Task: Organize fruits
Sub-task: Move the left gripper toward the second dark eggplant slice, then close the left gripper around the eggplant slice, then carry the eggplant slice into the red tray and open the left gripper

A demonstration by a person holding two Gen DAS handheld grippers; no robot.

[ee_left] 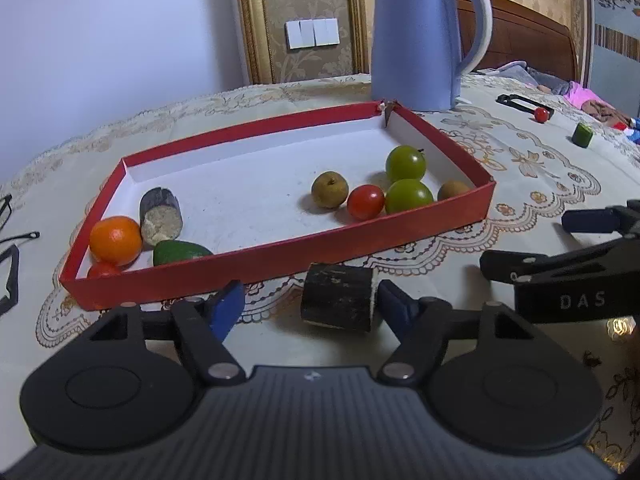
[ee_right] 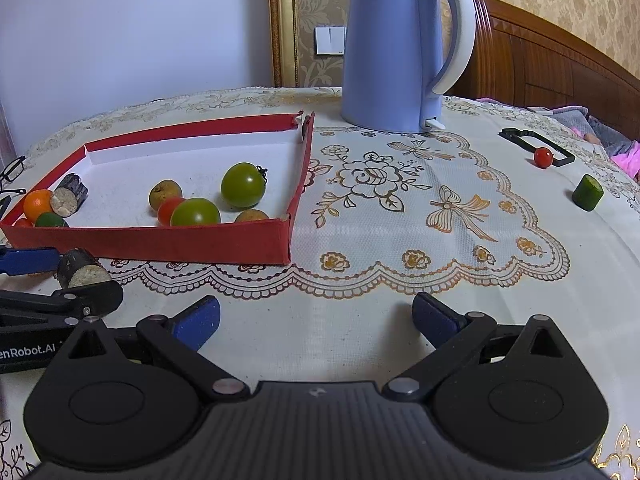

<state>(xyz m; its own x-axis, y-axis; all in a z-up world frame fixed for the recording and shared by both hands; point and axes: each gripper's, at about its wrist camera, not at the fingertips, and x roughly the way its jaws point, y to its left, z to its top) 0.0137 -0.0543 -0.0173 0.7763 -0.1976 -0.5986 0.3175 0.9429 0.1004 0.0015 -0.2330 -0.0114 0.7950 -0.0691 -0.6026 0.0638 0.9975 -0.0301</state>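
A red tray (ee_left: pixel 280 258) (ee_right: pixel 160 240) holds an orange (ee_left: pixel 115 239), a dark cane piece (ee_left: pixel 161 221), an avocado-green fruit (ee_left: pixel 180 252), two green tomatoes (ee_left: pixel 406 163), a red tomato (ee_left: pixel 365 201) and brown fruits (ee_left: pixel 329 189). My left gripper (ee_left: pixel 310 306) is open around a second dark cane piece (ee_left: pixel 340 302) (ee_right: pixel 82 270) lying on the cloth before the tray; its right pad is close to the piece. My right gripper (ee_right: pixel 316 320) is open and empty over the tablecloth. A small red tomato (ee_right: pixel 543 157) and a green cucumber chunk (ee_right: pixel 587 192) lie far right.
A blue kettle (ee_right: pixel 394 52) stands behind the tray. A black frame (ee_right: pixel 536 144) lies beside the small tomato. Glasses (ee_right: pixel 12 172) lie at the table's left edge. The right gripper shows at the right of the left wrist view (ee_left: pixel 580 276).
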